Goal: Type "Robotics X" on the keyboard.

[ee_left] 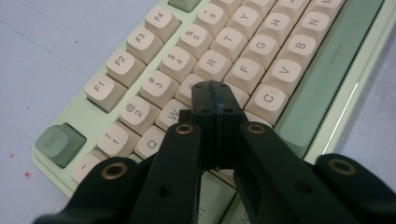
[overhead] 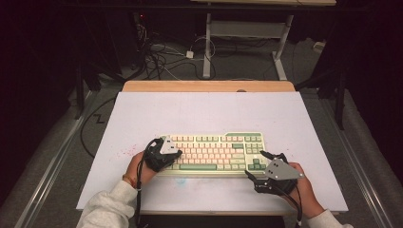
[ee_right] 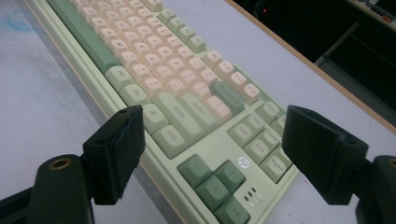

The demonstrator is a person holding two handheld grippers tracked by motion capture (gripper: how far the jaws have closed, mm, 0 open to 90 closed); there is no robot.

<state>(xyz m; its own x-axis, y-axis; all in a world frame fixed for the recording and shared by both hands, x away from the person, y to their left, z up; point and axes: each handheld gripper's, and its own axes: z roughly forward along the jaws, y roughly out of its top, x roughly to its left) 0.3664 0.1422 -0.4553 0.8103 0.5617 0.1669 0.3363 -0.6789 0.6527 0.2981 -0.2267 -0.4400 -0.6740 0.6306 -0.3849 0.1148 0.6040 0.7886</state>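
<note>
1. At the centre of the white tabletop, toward 6 o'clock, lies the keyboard: pale green case, cream keys, green modifier keys.
2. Left gripper: positioned over the keyboard's 9 o'clock end in the high view. Fingers are pressed together, with nothing between them. In the left gripper view the joined tips sit over the letter block, just beside the E, D and C keys; contact with a key cannot be confirmed.
3. Right gripper: positioned at the keyboard's 3 o'clock end, near the front corner. Fingers are spread wide and hold nothing.
4. Between the spread fingers, the right gripper view shows the green arrow keys, the navigation cluster and the Ctrl and Shift keys.
5. Each gripper is held by one of the person's hands; light sleeves enter from 6 o'clock.
</note>
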